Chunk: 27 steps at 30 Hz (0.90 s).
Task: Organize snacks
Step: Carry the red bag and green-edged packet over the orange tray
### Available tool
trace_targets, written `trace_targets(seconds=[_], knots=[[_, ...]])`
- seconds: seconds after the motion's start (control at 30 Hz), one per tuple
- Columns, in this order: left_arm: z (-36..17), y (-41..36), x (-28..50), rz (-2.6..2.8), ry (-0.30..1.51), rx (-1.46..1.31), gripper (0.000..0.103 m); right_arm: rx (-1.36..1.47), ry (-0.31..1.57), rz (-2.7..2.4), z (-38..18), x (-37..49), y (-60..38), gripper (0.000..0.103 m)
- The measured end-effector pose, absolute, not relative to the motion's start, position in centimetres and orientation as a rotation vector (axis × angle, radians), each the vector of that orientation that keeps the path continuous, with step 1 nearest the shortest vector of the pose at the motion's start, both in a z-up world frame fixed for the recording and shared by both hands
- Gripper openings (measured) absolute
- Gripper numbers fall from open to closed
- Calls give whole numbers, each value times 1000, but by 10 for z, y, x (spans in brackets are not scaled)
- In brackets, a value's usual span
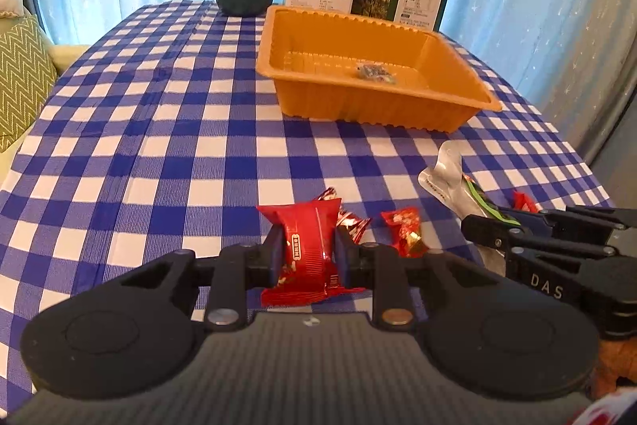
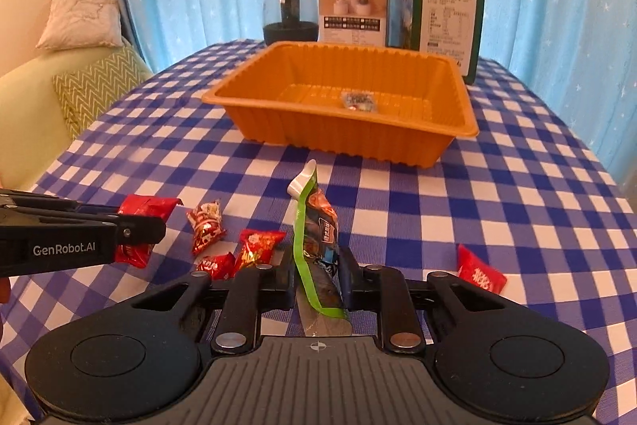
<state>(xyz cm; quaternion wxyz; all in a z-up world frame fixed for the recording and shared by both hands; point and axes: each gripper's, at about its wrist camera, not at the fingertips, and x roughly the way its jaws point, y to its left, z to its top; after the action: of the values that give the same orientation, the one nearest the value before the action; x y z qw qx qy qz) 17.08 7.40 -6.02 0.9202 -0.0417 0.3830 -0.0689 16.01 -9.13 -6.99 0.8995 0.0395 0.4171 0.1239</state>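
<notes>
My left gripper (image 1: 307,257) is shut on a red snack packet (image 1: 306,241), held just above the checked tablecloth; it also shows in the right wrist view (image 2: 139,226). My right gripper (image 2: 316,275) is shut on a long green-edged snack pouch (image 2: 316,226) that stands upright between the fingers; the pouch also shows in the left wrist view (image 1: 458,182). An orange tray (image 1: 382,106) (image 2: 278,122) sits further back and holds one small wrapped candy (image 2: 358,101). Several red candies (image 2: 207,226) lie on the cloth between the grippers, and one red candy (image 2: 479,271) lies to the right.
At the back of the table stand a dark glass jar (image 2: 290,12), a white box (image 2: 352,8) and a green box (image 2: 448,18). Blue curtains hang behind. A sofa with cushions (image 2: 95,86) is off the table's left edge.
</notes>
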Motion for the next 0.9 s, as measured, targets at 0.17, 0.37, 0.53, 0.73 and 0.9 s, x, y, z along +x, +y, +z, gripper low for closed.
trace_targets(seconds=[0.17,0.37,0.53,0.73,0.9], knots=[[-50,69,172,-151,763,-94,24,92,846,255,-60,162,-96,21],[-35,54,178,-175,728,-76,24,96,808,245,-43,169,-107,21],[-17,44,189,-206,691,-71,24,135,781,235,-29,180,-119,21],[0,31,207,-231,646,-26,24,161,759,213,-16,193,-134,21],[7,24,222,-241,625,-15,24,156,733,210,-7,208,-141,21]])
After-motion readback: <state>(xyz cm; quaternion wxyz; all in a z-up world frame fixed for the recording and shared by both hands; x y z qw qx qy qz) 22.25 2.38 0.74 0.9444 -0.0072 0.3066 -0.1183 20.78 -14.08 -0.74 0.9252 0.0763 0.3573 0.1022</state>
